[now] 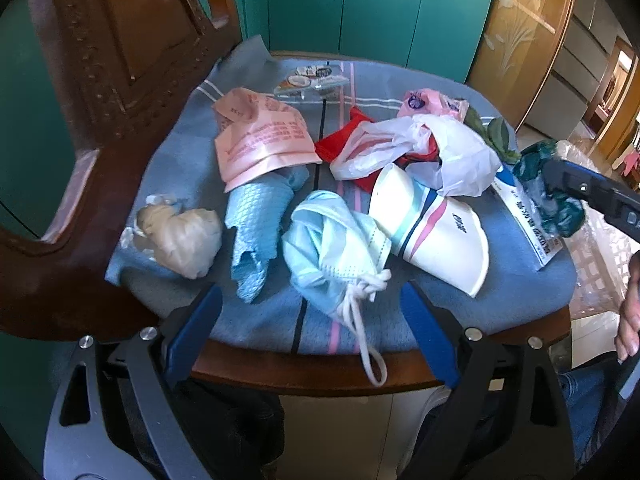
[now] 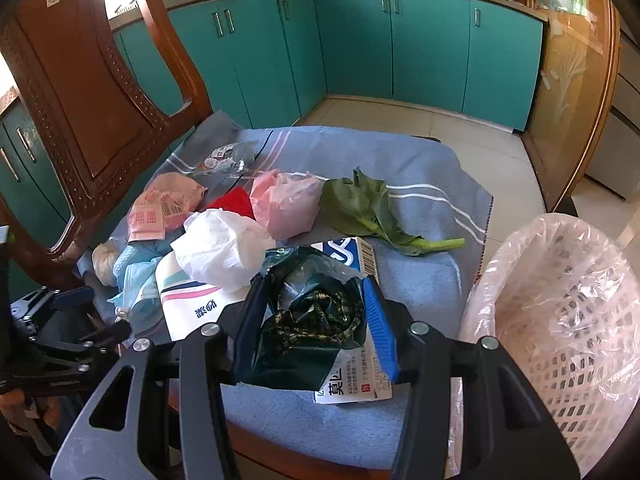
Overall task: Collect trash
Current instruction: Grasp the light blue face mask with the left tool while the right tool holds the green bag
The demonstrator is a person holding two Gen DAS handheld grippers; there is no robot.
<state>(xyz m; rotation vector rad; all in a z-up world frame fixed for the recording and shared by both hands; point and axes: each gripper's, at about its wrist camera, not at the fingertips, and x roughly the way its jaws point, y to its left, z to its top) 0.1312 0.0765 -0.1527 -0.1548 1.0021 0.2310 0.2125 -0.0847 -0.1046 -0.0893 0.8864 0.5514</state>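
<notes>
The white lattice plastic basket lined with a clear bag point(image 2: 568, 320) waits beside the chair's blue striped cloth point(image 2: 420, 280). Right tongs point(image 2: 316, 320) pinch the crumpled dark-green foil wrapper point(image 2: 312, 320): light, crinkly, slippery, best gripped mid-bunch. Left tongs point(image 1: 312, 336) are spread, empty, before the soft pale-blue face mask point(image 1: 332, 244).

Trash pile point(image 2: 224, 248) on chair seat point(image 2: 420, 280); basket point(image 2: 560, 300) stands right.
</notes>
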